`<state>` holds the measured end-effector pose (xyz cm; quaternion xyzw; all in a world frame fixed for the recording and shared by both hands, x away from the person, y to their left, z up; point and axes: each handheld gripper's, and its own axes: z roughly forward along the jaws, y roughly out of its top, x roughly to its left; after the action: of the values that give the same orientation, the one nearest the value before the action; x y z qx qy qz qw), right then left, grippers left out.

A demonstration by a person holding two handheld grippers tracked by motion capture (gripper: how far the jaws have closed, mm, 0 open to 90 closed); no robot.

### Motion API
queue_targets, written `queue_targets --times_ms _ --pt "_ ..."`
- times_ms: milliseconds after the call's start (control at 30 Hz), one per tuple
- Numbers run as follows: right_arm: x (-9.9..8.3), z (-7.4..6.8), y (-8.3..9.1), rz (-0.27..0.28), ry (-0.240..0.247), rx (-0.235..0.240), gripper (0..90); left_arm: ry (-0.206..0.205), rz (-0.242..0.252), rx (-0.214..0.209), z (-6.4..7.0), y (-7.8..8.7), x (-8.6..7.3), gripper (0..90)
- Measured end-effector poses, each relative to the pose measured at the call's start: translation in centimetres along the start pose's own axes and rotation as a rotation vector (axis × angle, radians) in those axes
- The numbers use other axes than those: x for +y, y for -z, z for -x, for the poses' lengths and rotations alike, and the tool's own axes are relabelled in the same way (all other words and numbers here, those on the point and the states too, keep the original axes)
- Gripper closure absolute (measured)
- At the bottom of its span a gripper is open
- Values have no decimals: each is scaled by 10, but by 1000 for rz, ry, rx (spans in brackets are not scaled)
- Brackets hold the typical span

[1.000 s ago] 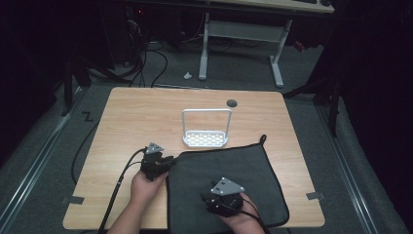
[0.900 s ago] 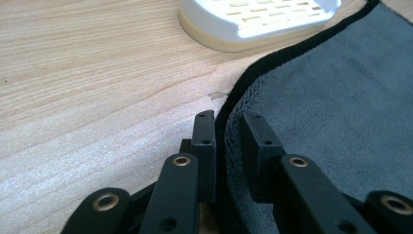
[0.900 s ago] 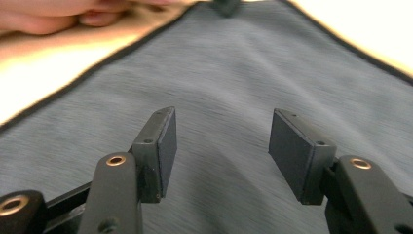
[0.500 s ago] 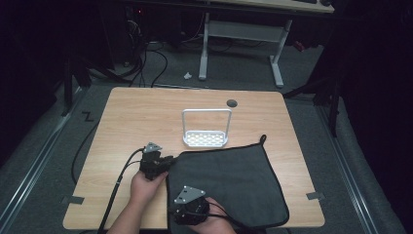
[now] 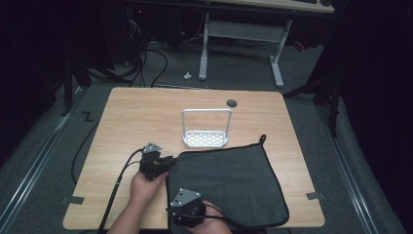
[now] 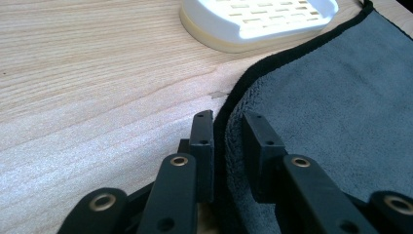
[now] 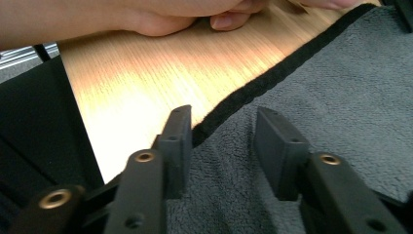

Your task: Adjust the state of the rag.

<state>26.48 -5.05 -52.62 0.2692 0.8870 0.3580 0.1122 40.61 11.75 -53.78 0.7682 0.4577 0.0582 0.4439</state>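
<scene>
A dark grey towel [image 5: 229, 180] lies flat on the front right of the wooden table [image 5: 136, 117]. My left gripper [image 5: 164, 162] is at the towel's far left corner. In the left gripper view its jaws [image 6: 229, 119] are closed on the black hem, and the towel [image 6: 331, 97] bunches between them. My right gripper [image 5: 179, 195] is at the towel's near left edge. It stands open [image 7: 224, 119] and straddles the hem of the towel [image 7: 316, 83], one jaw over wood and one over cloth.
A white slotted dish with a wire handle [image 5: 206, 139] stands just beyond the towel's far edge, and its near rim [image 6: 258, 17] shows ahead of my left jaws. A small dark disc [image 5: 232, 103] sits at the table's far edge. The person's left hand [image 7: 146, 14] lies ahead of my right gripper.
My right gripper has moved left and toward the table's front, from the middle of the towel to its near left edge. The left gripper has stayed at the far left corner.
</scene>
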Motion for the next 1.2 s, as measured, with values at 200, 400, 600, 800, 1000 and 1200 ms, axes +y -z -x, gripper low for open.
queue_targets --times_ms 200,400,600,800,1000,1200 --pt "1 1 0 5 -18 17 511 2 0 0 0 0 0 754" --pt "0 -5 -3 8 -2 8 481 3 0 0 0 0 0 754" --pt "-2 -5 0 9 37 -69 771 3 0 -1 0 0 0 754" --pt "1 -5 11 50 58 -97 824 8 0 -5 -1 0 0 757" --pt "11 -6 30 140 74 -132 830 66 33 -20 -6 5 3 810" --pt "21 -7 36 185 66 -141 829 134 120 -60 -7 13 5 824"
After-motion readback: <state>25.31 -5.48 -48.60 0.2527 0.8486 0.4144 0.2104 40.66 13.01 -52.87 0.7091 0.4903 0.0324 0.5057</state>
